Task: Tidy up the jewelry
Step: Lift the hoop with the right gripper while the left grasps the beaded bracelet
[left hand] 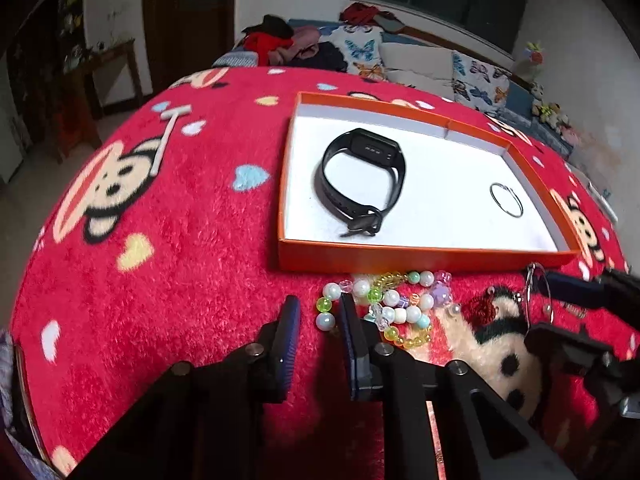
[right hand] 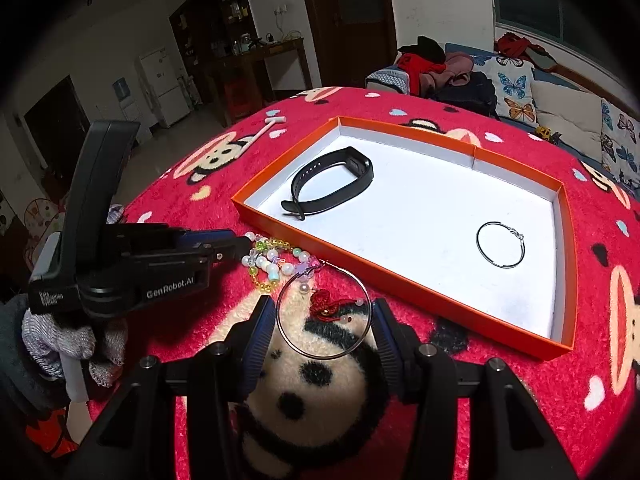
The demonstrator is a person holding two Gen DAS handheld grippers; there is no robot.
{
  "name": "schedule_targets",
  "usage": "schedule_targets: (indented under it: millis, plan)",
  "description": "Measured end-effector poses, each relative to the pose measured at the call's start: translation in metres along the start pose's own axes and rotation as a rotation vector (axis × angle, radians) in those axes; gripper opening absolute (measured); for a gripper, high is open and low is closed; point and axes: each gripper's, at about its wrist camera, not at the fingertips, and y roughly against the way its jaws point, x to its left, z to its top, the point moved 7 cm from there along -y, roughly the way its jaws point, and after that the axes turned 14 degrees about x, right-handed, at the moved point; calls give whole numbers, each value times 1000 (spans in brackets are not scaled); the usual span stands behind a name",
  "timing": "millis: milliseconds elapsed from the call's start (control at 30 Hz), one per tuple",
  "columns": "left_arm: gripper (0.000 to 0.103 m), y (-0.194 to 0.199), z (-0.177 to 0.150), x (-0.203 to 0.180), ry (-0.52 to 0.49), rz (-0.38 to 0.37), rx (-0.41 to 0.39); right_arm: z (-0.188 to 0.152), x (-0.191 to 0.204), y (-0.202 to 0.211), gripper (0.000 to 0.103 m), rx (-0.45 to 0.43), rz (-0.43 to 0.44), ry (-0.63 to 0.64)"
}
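An orange tray [left hand: 424, 258] [right hand: 304, 236] with a white floor holds a black wristband [left hand: 362, 174] [right hand: 332, 184] and a thin hoop ring [left hand: 506, 199] [right hand: 500, 244]. In front of it on the red blanket lies a beaded bracelet [left hand: 394, 308] [right hand: 272, 262]. My left gripper [left hand: 318, 312] [right hand: 240, 246] is open, its fingers around the bracelet's left end. My right gripper [right hand: 324, 320] [left hand: 548, 300] is partly closed around a large hoop earring [right hand: 323, 312] with a red knot charm [right hand: 326, 304]; the pads touch the hoop's sides.
The round table is covered by a red plush cartoon blanket [left hand: 160, 240]. A sofa with butterfly cushions [left hand: 362, 54] and piled clothes stands behind it. A gloved hand [right hand: 72, 340] holds the left gripper's handle.
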Motion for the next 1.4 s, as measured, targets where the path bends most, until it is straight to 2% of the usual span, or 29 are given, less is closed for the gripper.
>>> schedule_targets:
  millis: [33, 133, 300, 433, 533, 867, 1100, 1267, 1400]
  plan:
    - [13, 1, -3, -1, -5, -11, -2, 0, -1, 0, 55, -1, 1, 0]
    - [9, 4, -6, -4, -23, -16, -19, 0, -2, 2, 55, -6, -2, -2]
    - [9, 12, -9, -1, -26, -45, -39, 0, -6, 3, 55, -13, -2, -21]
    - [9, 34, -5, 3, -22, -102, -68, 0, -8, 7, 55, -21, -12, -25]
    - [9, 54, 2, 2, -43, -106, -90, 1, -8, 11, 55, -33, -16, -31]
    - [9, 130, 30, -11, -118, -198, -177, 11, -12, 32, 55, -78, -55, -26]
    - [9, 171, 57, -25, -154, -228, -227, 20, -27, 43, 55, -97, -88, -42]
    - [9, 192, 79, -43, -189, -248, -255, 30, -44, 51, 55, -112, -114, -66]
    - [9, 193, 99, -56, -205, -272, -244, 40, -63, 49, 55, -111, -148, -84]
